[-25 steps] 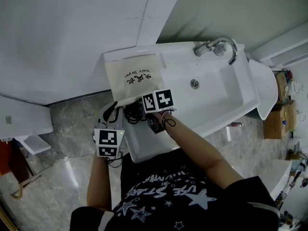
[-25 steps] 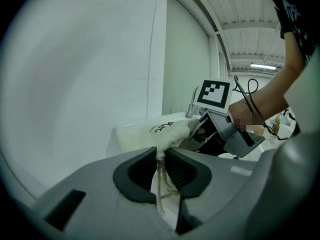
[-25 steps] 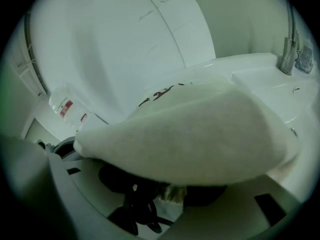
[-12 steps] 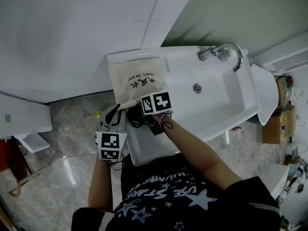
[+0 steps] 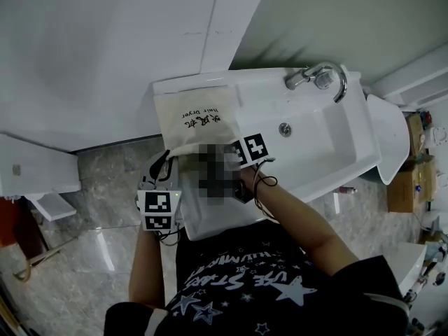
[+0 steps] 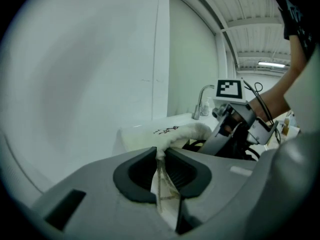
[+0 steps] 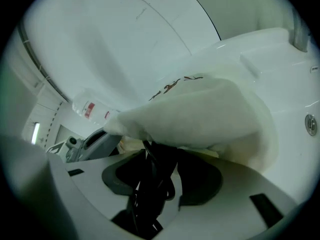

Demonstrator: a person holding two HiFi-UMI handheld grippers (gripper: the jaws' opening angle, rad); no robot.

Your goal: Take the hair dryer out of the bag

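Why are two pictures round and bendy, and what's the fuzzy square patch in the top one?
Left gripper view and right gripper view: wide-angle lenses bend lines and darken the corners. Head view: the mosaic patch was added afterwards, over the mouth of the bag.

A white washbasin (image 5: 329, 142) stands over a grey stone floor (image 5: 98, 187). A cream cloth bag (image 5: 196, 114) with dark lettering lies on its flat ledge left of the bowl, with a chrome tap (image 5: 318, 75) behind.

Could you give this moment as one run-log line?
left hand-held gripper: shut on cloth bag | right hand-held gripper: jaws just closing, black cord between, grip unclear | cloth bag: on washbasin ledge
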